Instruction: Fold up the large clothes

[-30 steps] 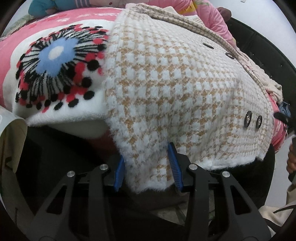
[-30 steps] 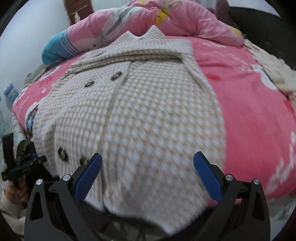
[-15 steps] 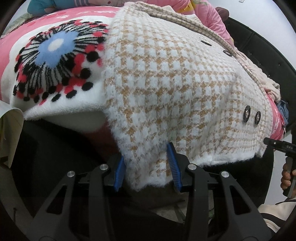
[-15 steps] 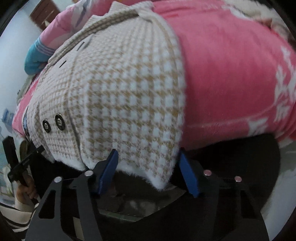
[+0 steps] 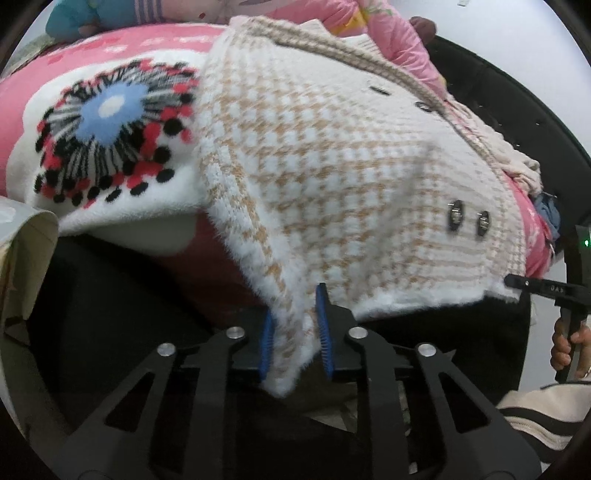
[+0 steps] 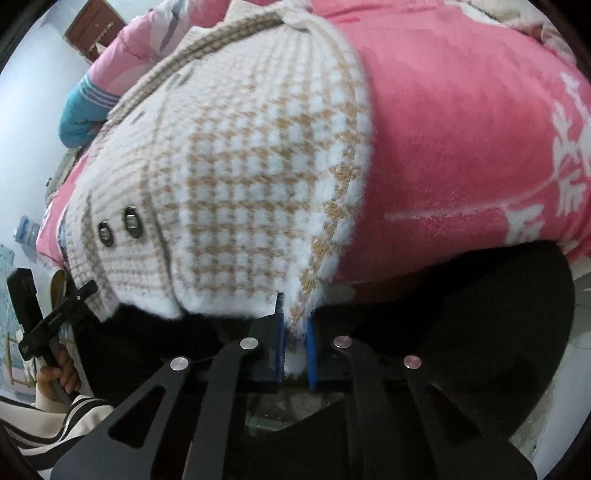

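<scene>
Pink bedding [image 6: 461, 155] fills the scene, a flower-print blanket [image 5: 107, 129] left and a quilt [image 5: 388, 29] far. On it the checked coat [image 5: 332, 166] lies lengthwise, collar far, hem overhanging the near edge. Left gripper [image 5: 293, 328] is closing on the hem's left corner; right gripper [image 6: 295, 339] pinches its right corner.
</scene>
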`<state>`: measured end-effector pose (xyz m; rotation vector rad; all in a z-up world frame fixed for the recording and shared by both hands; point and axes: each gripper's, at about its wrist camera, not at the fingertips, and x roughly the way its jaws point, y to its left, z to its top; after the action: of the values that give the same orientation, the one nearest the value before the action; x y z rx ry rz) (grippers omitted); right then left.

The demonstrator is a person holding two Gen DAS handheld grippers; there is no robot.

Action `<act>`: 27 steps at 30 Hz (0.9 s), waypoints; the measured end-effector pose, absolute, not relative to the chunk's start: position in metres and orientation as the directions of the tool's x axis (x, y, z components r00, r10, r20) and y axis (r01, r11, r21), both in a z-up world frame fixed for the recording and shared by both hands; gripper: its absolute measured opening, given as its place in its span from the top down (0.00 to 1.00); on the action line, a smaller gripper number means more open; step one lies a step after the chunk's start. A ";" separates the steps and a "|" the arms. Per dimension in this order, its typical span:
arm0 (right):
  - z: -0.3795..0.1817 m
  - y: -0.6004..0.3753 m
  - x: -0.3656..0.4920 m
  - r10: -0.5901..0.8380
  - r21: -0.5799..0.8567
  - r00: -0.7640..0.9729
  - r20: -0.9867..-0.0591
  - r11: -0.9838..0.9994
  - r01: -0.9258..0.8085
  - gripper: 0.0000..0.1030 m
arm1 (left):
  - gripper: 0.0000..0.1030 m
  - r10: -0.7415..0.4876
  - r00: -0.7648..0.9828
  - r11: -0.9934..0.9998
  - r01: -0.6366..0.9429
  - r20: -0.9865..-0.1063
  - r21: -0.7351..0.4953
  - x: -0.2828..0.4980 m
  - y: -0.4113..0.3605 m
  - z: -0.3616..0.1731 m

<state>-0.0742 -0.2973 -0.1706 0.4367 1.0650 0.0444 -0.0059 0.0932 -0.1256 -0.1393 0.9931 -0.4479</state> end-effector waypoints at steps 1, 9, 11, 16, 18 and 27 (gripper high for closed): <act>-0.165 -0.295 -0.076 0.248 0.374 0.502 -0.829 0.912 0.166 0.92 | 0.88 -0.443 0.463 0.892 0.312 -0.768 -0.326 -0.010 0.094 -0.120; -0.107 -0.294 -0.085 0.325 0.464 0.625 -0.710 0.884 0.067 0.92 | 0.93 -0.667 0.469 0.740 0.327 -0.579 -0.587 -0.023 0.110 -0.064; -0.093 -0.294 -0.080 0.334 0.476 0.652 -0.681 0.878 0.048 0.92 | 0.93 -0.696 0.482 0.709 0.346 -0.532 -0.615 -0.022 0.110 -0.049; -0.071 -0.297 -0.061 0.335 0.497 0.717 -0.612 0.868 0.019 0.92 | 0.93 -0.682 0.537 0.721 0.384 -0.496 -0.577 -0.009 0.096 -0.023; -0.062 -0.293 -0.045 0.339 0.515 0.739 -0.582 0.857 0.012 0.92 | 0.93 -0.669 0.561 0.729 0.370 -0.488 -0.575 0.002 0.096 -0.017; -0.028 -0.297 0.013 0.332 0.524 0.791 -0.514 0.851 -0.016 0.92 | 0.93 -0.655 0.635 0.715 0.347 -0.409 -0.607 0.061 0.111 0.008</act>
<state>0.0135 -0.2970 -0.0282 0.5264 0.6360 0.1967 0.0611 0.1112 0.0082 -0.5103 0.6599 -0.6018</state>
